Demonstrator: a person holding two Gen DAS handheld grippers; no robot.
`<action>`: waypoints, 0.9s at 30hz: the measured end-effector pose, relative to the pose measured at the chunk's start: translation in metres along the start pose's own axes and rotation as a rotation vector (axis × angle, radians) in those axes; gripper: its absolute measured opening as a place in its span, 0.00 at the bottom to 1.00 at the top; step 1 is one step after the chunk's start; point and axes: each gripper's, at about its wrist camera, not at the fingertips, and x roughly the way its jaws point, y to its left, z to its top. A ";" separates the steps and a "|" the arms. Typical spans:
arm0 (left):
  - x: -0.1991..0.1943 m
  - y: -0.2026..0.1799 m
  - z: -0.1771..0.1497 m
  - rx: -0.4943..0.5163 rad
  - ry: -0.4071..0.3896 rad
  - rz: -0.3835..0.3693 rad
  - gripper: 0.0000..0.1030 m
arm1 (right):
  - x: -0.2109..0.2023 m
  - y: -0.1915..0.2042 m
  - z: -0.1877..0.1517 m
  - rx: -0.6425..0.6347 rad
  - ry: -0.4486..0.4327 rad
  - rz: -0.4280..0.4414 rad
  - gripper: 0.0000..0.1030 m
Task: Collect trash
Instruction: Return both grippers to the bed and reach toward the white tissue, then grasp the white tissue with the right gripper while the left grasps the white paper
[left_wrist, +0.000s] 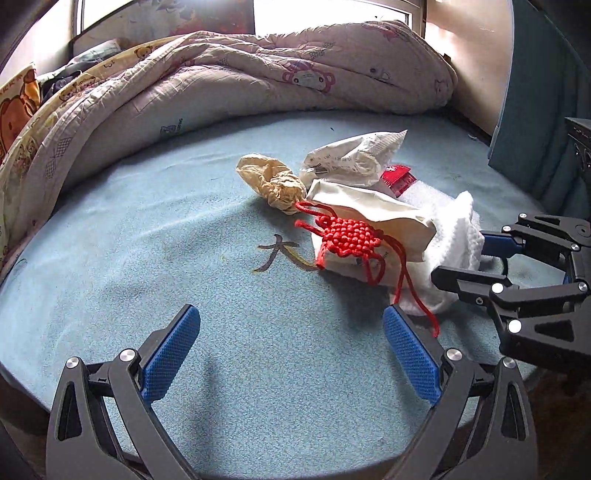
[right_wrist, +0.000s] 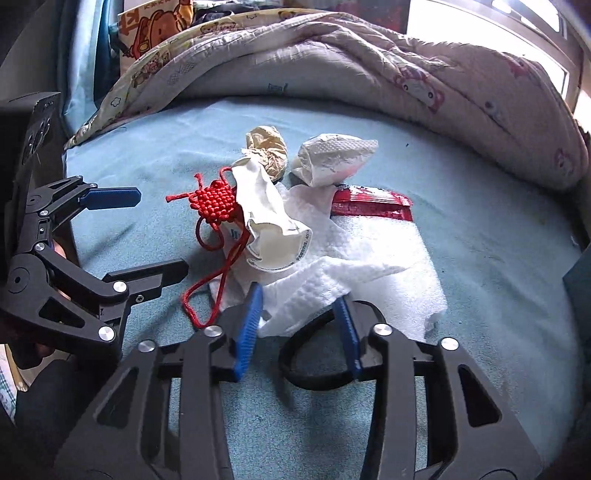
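Observation:
A heap of trash lies on the blue bed sheet (left_wrist: 147, 240): a crumpled tan paper (left_wrist: 271, 182), a white wrapper (left_wrist: 351, 157), a crushed white paper cup (left_wrist: 369, 218) with a red knotted cord (left_wrist: 351, 238) over it, a red packet (left_wrist: 397, 177) and white foam sheet (left_wrist: 454, 240). My left gripper (left_wrist: 291, 343) is open and empty, just short of the heap. My right gripper (right_wrist: 299, 314) has its pads around the near edge of the foam sheet (right_wrist: 369, 266), jaws partly closed. The cup (right_wrist: 266, 218), cord (right_wrist: 216, 201) and red packet (right_wrist: 369, 205) show beyond it.
A rumpled quilt (left_wrist: 240, 81) is piled along the far side of the bed under a bright window. A teal curtain (left_wrist: 535, 110) hangs at the right. A black band (right_wrist: 314, 362) lies on the sheet between the right fingers.

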 end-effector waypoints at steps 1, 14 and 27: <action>0.000 0.001 -0.001 0.001 0.000 0.003 0.94 | 0.000 0.002 0.000 -0.008 0.001 -0.003 0.26; -0.013 0.007 0.003 -0.006 -0.016 0.076 0.94 | -0.023 0.006 -0.001 -0.023 -0.022 -0.006 0.14; -0.012 0.000 0.005 -0.015 -0.019 0.086 0.94 | -0.033 -0.003 -0.007 -0.018 -0.027 0.000 0.14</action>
